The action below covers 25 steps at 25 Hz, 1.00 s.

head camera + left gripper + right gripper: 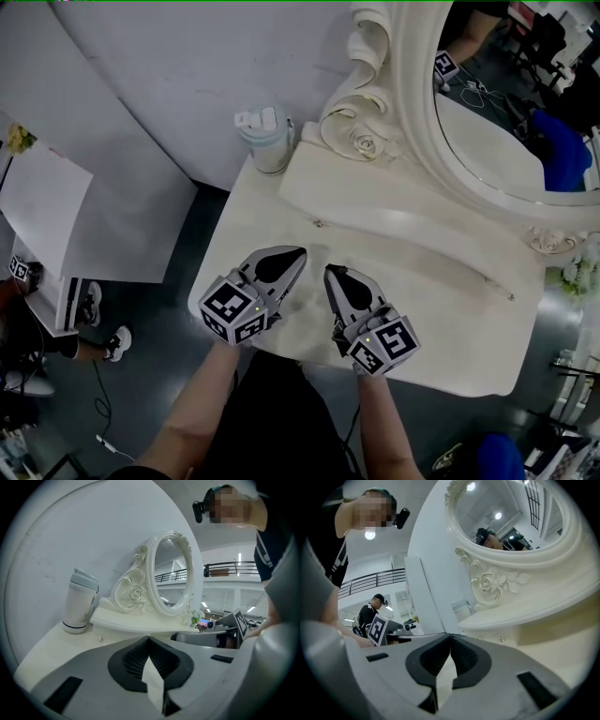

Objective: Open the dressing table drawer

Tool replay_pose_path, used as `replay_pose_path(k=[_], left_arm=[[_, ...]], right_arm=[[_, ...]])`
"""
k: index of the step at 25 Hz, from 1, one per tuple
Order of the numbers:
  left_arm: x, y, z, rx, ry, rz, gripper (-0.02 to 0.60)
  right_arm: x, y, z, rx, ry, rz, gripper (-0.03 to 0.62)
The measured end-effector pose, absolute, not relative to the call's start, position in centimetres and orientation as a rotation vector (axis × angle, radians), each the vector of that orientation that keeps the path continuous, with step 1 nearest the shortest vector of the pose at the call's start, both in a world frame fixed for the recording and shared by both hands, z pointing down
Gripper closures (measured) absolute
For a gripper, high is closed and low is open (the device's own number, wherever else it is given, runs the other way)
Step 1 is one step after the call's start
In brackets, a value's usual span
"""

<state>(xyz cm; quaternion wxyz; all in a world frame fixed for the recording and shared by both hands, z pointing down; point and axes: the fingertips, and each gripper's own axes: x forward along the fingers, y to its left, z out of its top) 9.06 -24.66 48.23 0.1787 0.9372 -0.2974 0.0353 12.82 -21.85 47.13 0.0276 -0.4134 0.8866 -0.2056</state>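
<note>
The cream dressing table (281,328) carries a low raised drawer box (394,211) under an oval mirror (497,141). Small drawer knobs show on the box front, one at the left (320,223) and one at the right (511,297). The left knob also shows in the left gripper view (100,639) and the right gripper view (501,639). My left gripper (300,253) hovers over the table's near edge, jaws shut and empty (149,638). Beside it, my right gripper (330,272) is also shut on nothing (450,634). Both point toward the drawer box, a short way from it.
A pale lidded tumbler (265,139) stands at the table's back left corner (78,603). A white panel (56,216) leans at the left, with someone's shoes (117,342) on the dark floor beside it. Small flowers (577,277) sit at the table's right end.
</note>
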Motion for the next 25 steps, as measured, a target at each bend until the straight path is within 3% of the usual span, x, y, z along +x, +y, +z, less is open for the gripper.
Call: replay_pose_path(k=[4,6,13,20,25], left_arm=[[9.7,-26.4,49.6,2.623,-0.884,0.135,0.576],[10.1,-27.1,50.4,2.598,-0.902,0.166,0.514],[11.3,-29.7,53.0,2.517,-0.991,0.330,0.429],[12.1,-31.5,54.5,2.447,-1.060,0.431,0.431],[12.4,-31.9,54.5,2.423,-1.102,0.449,0.476]], right_arm=[[13.4,-23.1,48.5,-1.323,2.719,-0.675,0.588],[13.8,-23.6,49.1,-1.356,2.700,-0.700,0.588],[15.0,-24.9,49.9,-1.425,2.630,-0.732,0.588],[15.5,-25.3,50.8,-1.470,2.625,-0.726,0.588],[15.9,-25.2,51.1,-1.488,2.600,-0.739,0.588]])
